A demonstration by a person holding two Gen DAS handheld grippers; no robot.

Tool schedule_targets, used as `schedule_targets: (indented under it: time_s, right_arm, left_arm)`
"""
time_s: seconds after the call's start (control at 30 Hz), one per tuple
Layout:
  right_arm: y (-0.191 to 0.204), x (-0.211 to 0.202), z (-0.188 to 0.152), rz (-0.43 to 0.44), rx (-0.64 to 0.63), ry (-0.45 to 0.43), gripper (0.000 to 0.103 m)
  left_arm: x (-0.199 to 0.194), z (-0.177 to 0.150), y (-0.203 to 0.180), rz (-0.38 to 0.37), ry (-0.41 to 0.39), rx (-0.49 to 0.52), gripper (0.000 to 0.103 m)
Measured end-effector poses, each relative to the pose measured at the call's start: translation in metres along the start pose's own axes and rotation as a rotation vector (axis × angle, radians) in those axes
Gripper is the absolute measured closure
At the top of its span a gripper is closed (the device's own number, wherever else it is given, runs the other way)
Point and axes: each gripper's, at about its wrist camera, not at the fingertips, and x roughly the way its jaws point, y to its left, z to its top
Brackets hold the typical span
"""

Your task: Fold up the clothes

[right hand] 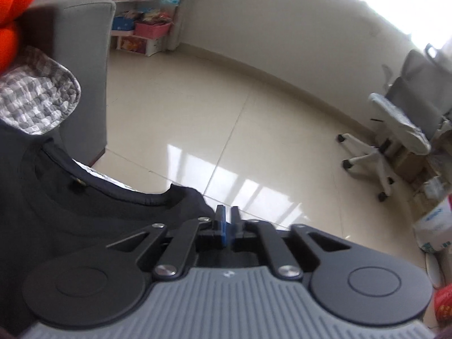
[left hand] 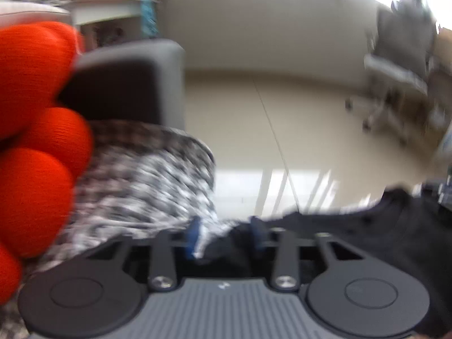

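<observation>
Dark garment [right hand: 56, 212] draped low left, beside checkered cloth [right hand: 36, 101]. Right claw [right hand: 227, 221] clenched, fingertips pinching garment's edge. Left claw [left hand: 226, 236] parted, dark fabric between blue pads [left hand: 193, 236]; view blurred.

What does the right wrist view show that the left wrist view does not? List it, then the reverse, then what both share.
Only the right wrist view: a white shelf unit with pink baskets, a white package by the wall, and the right gripper, its jaws nearly together at the edge of the dark garment.

Only the left wrist view: the left gripper, jaws apart, with checkered and dark fabric between them.

Both: the dark garment, checkered quilt, orange plush, grey sofa arm, office chair, tiled floor.
</observation>
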Motion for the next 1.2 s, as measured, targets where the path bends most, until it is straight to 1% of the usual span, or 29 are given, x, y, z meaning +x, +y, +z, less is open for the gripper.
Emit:
schedule_targets:
  time_s: [0.07, 0.1, 0.17, 0.27, 0.33, 0.43, 0.5, 0.53, 0.57, 0.63, 0.7, 0.73, 0.77, 0.83, 0.87, 0.9, 0.93, 0.97, 1.0, 1.1, 1.17, 1.2]
  right_arm:
    - [-0.002, -0.001, -0.002, -0.027, 0.028, 0.016, 0.072]
    - [-0.003, -0.001, -0.003, -0.04, 0.043, 0.024, 0.071]
    - [-0.009, -0.018, -0.003, -0.021, 0.086, 0.038, 0.071]
    - [-0.018, -0.045, -0.002, 0.01, 0.152, 0.058, 0.057]
    - [-0.027, -0.056, -0.012, 0.003, 0.271, 0.103, 0.057]
    - [-0.046, -0.079, -0.044, -0.043, 0.481, 0.154, 0.057]
    - [-0.052, -0.089, -0.064, -0.066, 0.569, 0.174, 0.057]
    - [-0.052, -0.091, -0.072, -0.077, 0.597, 0.172, 0.057]
    - [-0.053, -0.092, -0.079, -0.085, 0.627, 0.168, 0.057]
    - [-0.059, -0.094, -0.09, -0.084, 0.674, 0.158, 0.057]
    - [-0.061, -0.088, -0.091, -0.063, 0.673, 0.144, 0.057]
    - [-0.06, -0.084, -0.091, -0.072, 0.668, 0.155, 0.057]
    - [-0.063, -0.085, -0.092, -0.088, 0.668, 0.175, 0.057]
    - [-0.067, -0.084, -0.097, -0.097, 0.662, 0.222, 0.057]
    - [-0.07, -0.084, -0.101, -0.09, 0.652, 0.239, 0.057]
    - [-0.078, -0.089, -0.106, -0.087, 0.641, 0.246, 0.057]
    - [-0.079, -0.086, -0.108, -0.087, 0.632, 0.244, 0.057]
    - [-0.08, -0.086, -0.11, -0.08, 0.628, 0.241, 0.058]
    - [-0.079, -0.084, -0.112, -0.07, 0.624, 0.24, 0.068]
    - [-0.068, -0.08, -0.11, -0.111, 0.544, 0.244, 0.09]
    - [-0.065, -0.08, -0.108, -0.132, 0.532, 0.236, 0.097]
    - [-0.067, -0.081, -0.107, -0.136, 0.55, 0.225, 0.098]
  left_arm:
    - [-0.026, 0.002, 0.024, 0.012, -0.036, -0.073, 0.043]
    - [-0.039, -0.002, 0.034, 0.002, -0.03, -0.101, 0.043]
    - [-0.064, -0.012, 0.052, -0.019, -0.017, -0.155, 0.042]
    - [-0.088, -0.042, 0.063, 0.006, 0.037, -0.185, 0.042]
    - [-0.101, -0.062, 0.068, 0.028, 0.065, -0.236, 0.042]
    - [-0.11, -0.078, 0.069, 0.001, 0.085, -0.334, 0.043]
    - [-0.108, -0.079, 0.062, 0.001, 0.12, -0.393, 0.045]
    - [-0.107, -0.078, 0.057, 0.005, 0.135, -0.413, 0.045]
    - [-0.109, -0.077, 0.051, 0.021, 0.13, -0.429, 0.045]
    - [-0.103, -0.081, 0.044, 0.057, 0.134, -0.502, 0.044]
    - [-0.098, -0.085, 0.038, 0.092, 0.137, -0.575, 0.044]
    - [-0.093, -0.091, 0.04, 0.094, 0.146, -0.619, 0.044]
    - [-0.088, -0.098, 0.039, 0.105, 0.154, -0.638, 0.045]
    - [-0.085, -0.102, 0.034, 0.133, 0.145, -0.599, 0.053]
    - [-0.084, -0.101, 0.032, 0.142, 0.136, -0.573, 0.069]
    - [-0.082, -0.101, 0.029, 0.152, 0.126, -0.546, 0.078]
    - [-0.081, -0.1, 0.027, 0.162, 0.117, -0.52, 0.085]
    - [-0.08, -0.1, 0.024, 0.171, 0.107, -0.494, 0.095]
    - [-0.079, -0.099, 0.022, 0.18, 0.098, -0.471, 0.099]
    - [-0.079, -0.102, 0.026, 0.173, 0.086, -0.491, 0.1]
    - [-0.083, -0.101, 0.028, 0.178, 0.067, -0.499, 0.101]
    - [-0.086, -0.099, 0.029, 0.184, 0.052, -0.5, 0.101]
